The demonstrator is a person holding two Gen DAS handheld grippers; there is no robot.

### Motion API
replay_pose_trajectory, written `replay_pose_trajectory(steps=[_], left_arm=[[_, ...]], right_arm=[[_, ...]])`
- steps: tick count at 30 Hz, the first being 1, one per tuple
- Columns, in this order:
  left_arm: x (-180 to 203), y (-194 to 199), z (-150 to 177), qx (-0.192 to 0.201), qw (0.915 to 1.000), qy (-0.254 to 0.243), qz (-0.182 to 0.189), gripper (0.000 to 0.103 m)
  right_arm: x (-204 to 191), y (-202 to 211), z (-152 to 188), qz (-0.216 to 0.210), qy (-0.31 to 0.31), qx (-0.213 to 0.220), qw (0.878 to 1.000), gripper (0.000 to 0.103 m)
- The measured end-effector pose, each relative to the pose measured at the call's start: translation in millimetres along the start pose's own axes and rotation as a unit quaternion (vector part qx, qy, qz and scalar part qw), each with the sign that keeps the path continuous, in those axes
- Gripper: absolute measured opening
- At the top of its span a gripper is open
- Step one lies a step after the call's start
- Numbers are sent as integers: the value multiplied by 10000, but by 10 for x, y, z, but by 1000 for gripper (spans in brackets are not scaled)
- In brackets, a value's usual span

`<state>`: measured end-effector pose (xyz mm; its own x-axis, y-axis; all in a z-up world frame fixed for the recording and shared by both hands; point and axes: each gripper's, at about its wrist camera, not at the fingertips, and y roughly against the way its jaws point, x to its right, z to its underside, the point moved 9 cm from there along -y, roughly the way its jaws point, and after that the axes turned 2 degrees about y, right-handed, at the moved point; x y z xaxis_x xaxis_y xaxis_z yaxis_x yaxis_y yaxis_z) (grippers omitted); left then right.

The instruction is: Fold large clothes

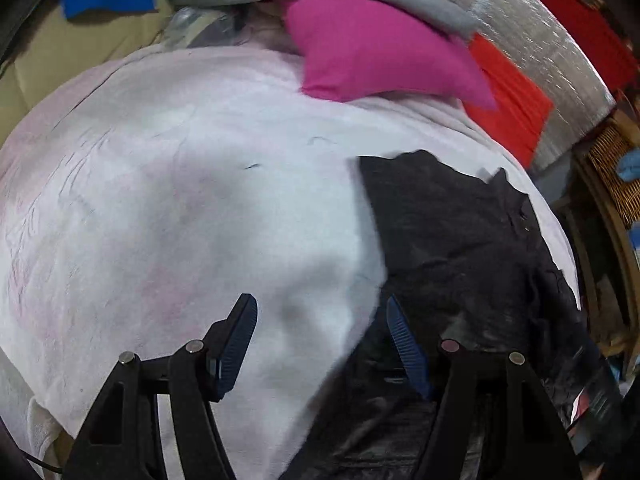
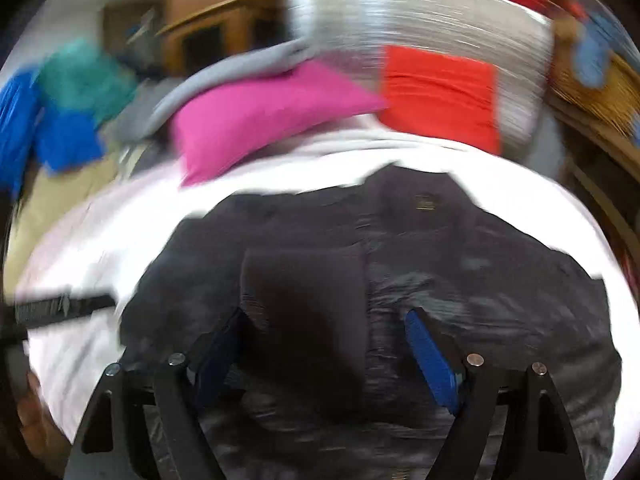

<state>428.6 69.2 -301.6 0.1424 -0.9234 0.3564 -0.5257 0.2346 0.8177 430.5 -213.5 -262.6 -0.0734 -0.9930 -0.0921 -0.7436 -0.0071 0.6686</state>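
The left gripper [image 1: 322, 316] hangs over the pale pink blanket [image 1: 168, 184], tilted downward, its blue-padded jaws spread wide with nothing between them; its right-hand finger sits at the edge of the black jacket [image 1: 464, 248], which lies on the blanket's right part. Behind lie a magenta cushion [image 1: 376, 44] and a red cloth [image 1: 508, 108]. The right gripper [image 2: 326, 332] points down over the jacket [image 2: 480, 260], jaws also parted; a dark fold rises between them, ungripped, though blur hides contact
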Motion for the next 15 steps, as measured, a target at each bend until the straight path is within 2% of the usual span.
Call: replay_pose_trajectory(steps=[2,4,6,8,9,10,11,13,15], left_arm=[[82,-14,24,-13,9999,-123,44,68],[184,-33,47,-22,9997,-226,95,68],[271,-28,69,-10,9993,-335,140,68],[332,-38,71,7,9990,-395,217,68],[350,-37,72,14,9989,-407,245,68],[359,-34,78,12,9988,-414,260,68],[365,-47,83,-9,9988,-406,270,68],[390,-94,97,-81,9986,-385,340,68],[413,-151,113,-146,9986,-391,317,68]], right_arm=[[429,-11,-41,-255,-763,-111,9967,81],[869,-95,5,-332,-1593,-348,9861,80],[1271,-176,118,-591,-2599,-539,9623,79],[1487,-261,241,-1269,-3528,-780,9238,79],[1553,-259,274,-1407,-3774,-794,9119,79],[1570,-211,255,-1559,-3870,-679,9063,79],[1540,-166,199,-1665,-3762,-562,9097,79],[1328,-81,60,-1798,-3133,-463,9313,79],[984,-49,1,-1867,-2380,-552,9515,79]])
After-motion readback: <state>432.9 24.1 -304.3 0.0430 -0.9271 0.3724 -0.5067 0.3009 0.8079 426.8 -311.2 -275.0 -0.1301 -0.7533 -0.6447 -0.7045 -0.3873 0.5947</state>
